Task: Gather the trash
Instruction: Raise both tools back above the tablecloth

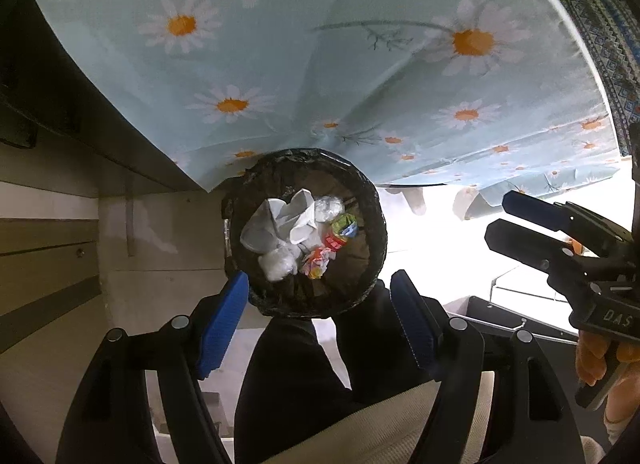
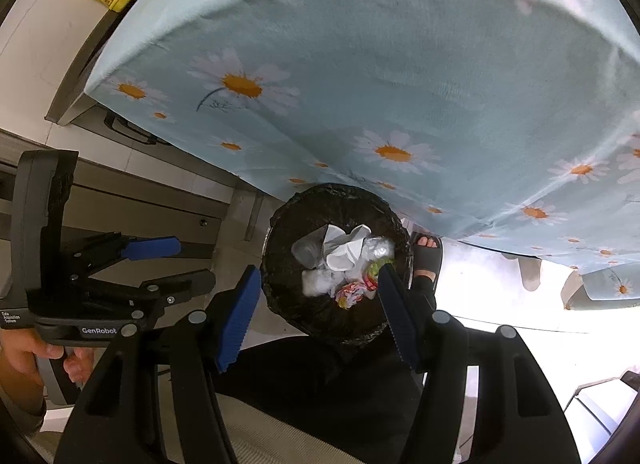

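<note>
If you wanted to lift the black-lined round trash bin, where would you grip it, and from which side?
Grip the near rim of the black-lined round trash bin from above. It stands upright and too wide to span, its far rim sits under the daisy-print tablecloth, and the open left claw hovers over the near edge.

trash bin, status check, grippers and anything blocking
Left gripper open, empty. Right gripper open, empty. Trash bin under them, black liner, crumpled tissues and wrappers inside. Daisy tablecloth overhangs far rim; opening otherwise clear.
</note>
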Tool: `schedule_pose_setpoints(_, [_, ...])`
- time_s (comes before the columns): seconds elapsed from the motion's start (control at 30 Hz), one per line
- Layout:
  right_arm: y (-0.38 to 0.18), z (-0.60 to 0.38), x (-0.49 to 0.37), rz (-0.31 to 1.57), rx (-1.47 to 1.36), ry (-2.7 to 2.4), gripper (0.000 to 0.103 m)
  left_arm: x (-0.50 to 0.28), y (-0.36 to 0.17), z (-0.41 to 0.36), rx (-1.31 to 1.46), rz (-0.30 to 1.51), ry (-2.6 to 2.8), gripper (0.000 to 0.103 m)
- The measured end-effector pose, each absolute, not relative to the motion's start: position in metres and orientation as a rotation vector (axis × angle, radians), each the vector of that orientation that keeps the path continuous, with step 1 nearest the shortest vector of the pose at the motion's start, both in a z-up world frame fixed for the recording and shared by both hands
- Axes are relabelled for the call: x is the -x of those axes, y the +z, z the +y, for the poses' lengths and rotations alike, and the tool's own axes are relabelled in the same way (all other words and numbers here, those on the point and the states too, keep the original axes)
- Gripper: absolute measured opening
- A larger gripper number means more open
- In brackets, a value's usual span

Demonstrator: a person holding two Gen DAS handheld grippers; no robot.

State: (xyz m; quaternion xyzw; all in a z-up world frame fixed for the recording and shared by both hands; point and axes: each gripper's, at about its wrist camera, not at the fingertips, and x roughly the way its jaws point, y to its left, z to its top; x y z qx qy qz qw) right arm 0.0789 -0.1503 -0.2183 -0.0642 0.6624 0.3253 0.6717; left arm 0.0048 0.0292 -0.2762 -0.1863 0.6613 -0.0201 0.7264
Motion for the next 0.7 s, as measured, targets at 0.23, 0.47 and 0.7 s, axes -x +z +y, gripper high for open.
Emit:
schedule_pose_setpoints(0.23, [-0.177, -0.156, -0.079, 1.418, 0.140, 0.753, 0.061, -0.010, -0.220, 0.027, 0.372, 1.352, -0.040, 0.071])
schedule_pose_setpoints(0.47, [-0.144, -0.168, -0.078, 1.366, 0.137, 0.759, 0.061, -0.006, -0.183, 0.022, 0.364, 1.285, -0.032, 0.071])
schedule_pose_setpoints(0.7, [-0.118, -0.185, -0.086, 1.326, 0.109, 0.746, 0.061, 0.005, -0.145, 0.019, 0.364, 1.220, -0.033, 0.071])
